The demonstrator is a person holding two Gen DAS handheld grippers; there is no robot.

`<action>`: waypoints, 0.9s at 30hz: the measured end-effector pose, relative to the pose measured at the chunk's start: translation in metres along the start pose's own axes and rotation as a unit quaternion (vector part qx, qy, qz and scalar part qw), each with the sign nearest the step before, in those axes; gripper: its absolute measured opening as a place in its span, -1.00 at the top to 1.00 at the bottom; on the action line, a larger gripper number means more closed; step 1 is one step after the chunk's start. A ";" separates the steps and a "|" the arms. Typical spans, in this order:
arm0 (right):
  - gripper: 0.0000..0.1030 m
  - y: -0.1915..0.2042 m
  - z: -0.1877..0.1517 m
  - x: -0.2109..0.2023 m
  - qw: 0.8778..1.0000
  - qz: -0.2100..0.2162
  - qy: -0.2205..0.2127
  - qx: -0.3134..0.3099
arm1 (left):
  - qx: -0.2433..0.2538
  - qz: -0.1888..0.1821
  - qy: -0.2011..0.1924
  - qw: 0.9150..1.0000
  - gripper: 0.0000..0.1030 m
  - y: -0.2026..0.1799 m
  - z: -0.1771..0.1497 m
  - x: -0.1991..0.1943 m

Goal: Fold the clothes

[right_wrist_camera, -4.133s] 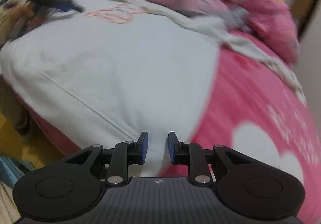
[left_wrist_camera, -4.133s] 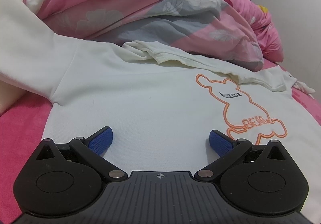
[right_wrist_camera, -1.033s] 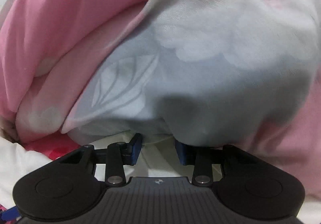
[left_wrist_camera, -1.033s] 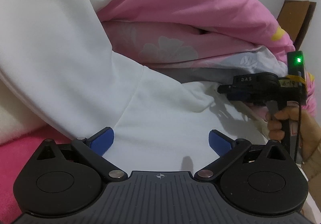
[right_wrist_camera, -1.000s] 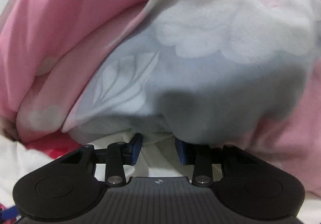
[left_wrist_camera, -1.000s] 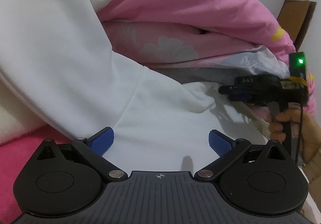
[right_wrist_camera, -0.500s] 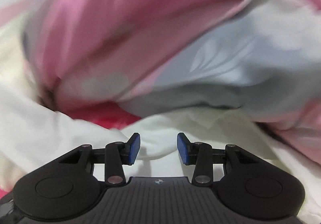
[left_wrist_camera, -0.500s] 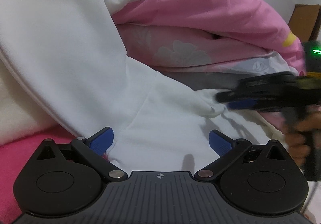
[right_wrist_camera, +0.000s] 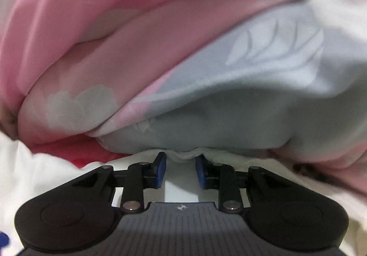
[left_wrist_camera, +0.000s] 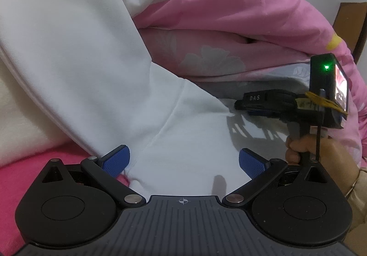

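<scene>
My left gripper (left_wrist_camera: 183, 159) stood spread wide, its blue pads (left_wrist_camera: 115, 159) well apart and pressing on nothing. The white shirt (left_wrist_camera: 188, 141) lay between and beyond them on the pink sheet (left_wrist_camera: 27, 164), just in front of the heaped quilt (left_wrist_camera: 229, 33). A broad sleeve (left_wrist_camera: 68, 49) ran up and away to the left of the quilt, its seam meeting the body near my left pad.

Only this left view showed my other hand (left_wrist_camera: 305, 148) from outside, wrapped round the handle of the right gripper (left_wrist_camera: 238, 105), which pointed leftward at the foot of the quilt, low over the shirt and throwing a shadow on it. A green light glowed on its back. From here I could not tell how its jaws stood. A brown board (left_wrist_camera: 351, 26) showed past the quilt at the far right.

The right view gave what the left could not: the right gripper (right_wrist_camera: 180, 170) close up, its jaws narrow and closing, with a bunched edge of the shirt (right_wrist_camera: 185, 156) lying between the pad tips, right under the quilt's (right_wrist_camera: 229, 95) grey-blue overhang. The pads (right_wrist_camera: 160, 170) had not yet pressed on the cloth. A strip of sheet (right_wrist_camera: 75, 152) showed red to the left, under the quilt. That view was blurred and showed nothing of my left gripper.
</scene>
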State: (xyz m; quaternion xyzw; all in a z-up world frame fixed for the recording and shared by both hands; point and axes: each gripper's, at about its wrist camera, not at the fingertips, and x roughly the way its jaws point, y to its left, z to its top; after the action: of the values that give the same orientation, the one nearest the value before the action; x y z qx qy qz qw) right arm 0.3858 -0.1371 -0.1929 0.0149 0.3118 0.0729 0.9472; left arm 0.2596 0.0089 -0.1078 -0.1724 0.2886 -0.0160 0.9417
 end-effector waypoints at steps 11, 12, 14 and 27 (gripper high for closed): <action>0.36 -0.013 0.021 -0.001 0.997 0.042 0.053 0.035 | -0.008 0.009 -0.003 1.000 -0.99 0.002 0.000 -0.003; 0.36 -0.012 0.022 -0.010 0.996 0.067 0.049 0.034 | -0.009 0.012 -0.004 1.000 -0.99 0.002 0.000 -0.003; 0.36 -0.004 0.024 -0.015 0.993 0.102 0.055 0.027 | -0.010 0.021 -0.008 1.000 -0.98 0.001 -0.001 -0.004; 0.37 0.023 0.029 0.051 0.995 0.076 0.059 0.015 | -0.022 0.030 -0.013 0.999 -0.98 0.006 -0.001 -0.005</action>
State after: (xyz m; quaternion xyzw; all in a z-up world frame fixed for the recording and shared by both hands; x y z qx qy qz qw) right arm 0.4407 -0.1067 -0.1980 0.0482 0.3661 0.1409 0.9186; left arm 0.2542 0.0153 -0.1074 -0.1844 0.2815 0.0209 0.9414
